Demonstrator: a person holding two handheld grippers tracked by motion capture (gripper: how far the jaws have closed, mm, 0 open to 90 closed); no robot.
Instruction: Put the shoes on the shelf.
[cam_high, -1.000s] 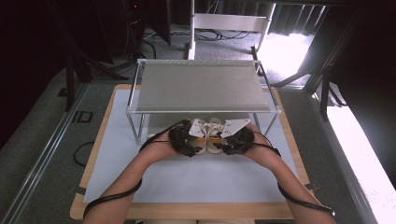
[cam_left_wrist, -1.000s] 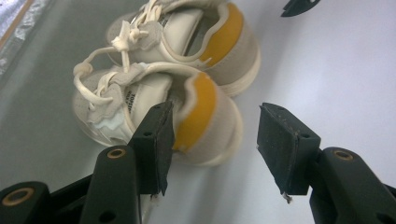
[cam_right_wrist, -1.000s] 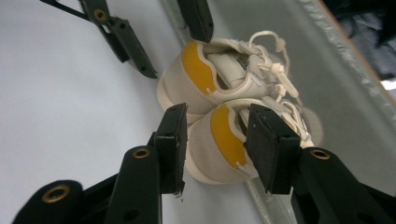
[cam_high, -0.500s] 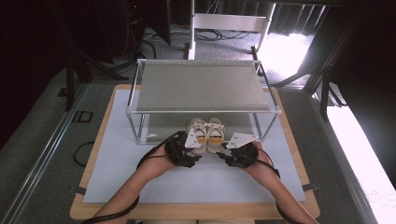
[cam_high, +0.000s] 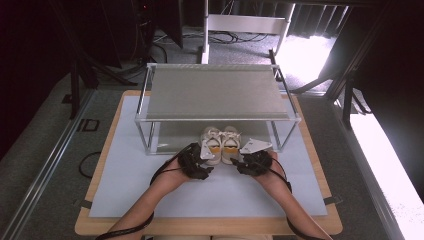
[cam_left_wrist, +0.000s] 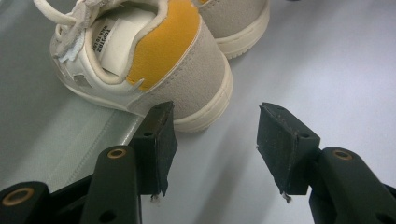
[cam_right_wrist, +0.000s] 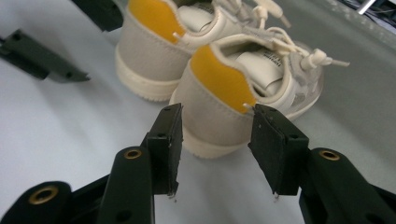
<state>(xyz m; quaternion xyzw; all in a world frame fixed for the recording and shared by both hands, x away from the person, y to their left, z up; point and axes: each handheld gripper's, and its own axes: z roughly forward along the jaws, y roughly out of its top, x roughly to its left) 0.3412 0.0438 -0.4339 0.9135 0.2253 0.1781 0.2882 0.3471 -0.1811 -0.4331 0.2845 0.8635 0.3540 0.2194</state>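
Two small beige shoes with yellow heel tabs stand side by side, toes under the front of the rack: the left shoe (cam_high: 211, 143) (cam_left_wrist: 154, 60) and the right shoe (cam_high: 231, 143) (cam_right_wrist: 233, 93). My left gripper (cam_high: 204, 159) (cam_left_wrist: 215, 112) is open just behind the left shoe's heel, with nothing between its pads. My right gripper (cam_high: 239, 161) (cam_right_wrist: 215, 116) has just been opening its jaws. The right shoe's heel sits at their tips, and the pads stand apart from it. Both shoes rest with their fronts on a grey sheet (cam_left_wrist: 42, 135) and their heels over the white mat.
A metal rack (cam_high: 215, 92) with a mesh top shelf stands at the middle of the table on a white mat (cam_high: 125, 185), which lies on a wooden board (cam_high: 82, 222). The left gripper's jaws (cam_right_wrist: 42, 56) lie close beside the left shoe.
Both grippers have drawn back from the shoes toward the person and sunk lower. The shoes now stand free at the rack's front.
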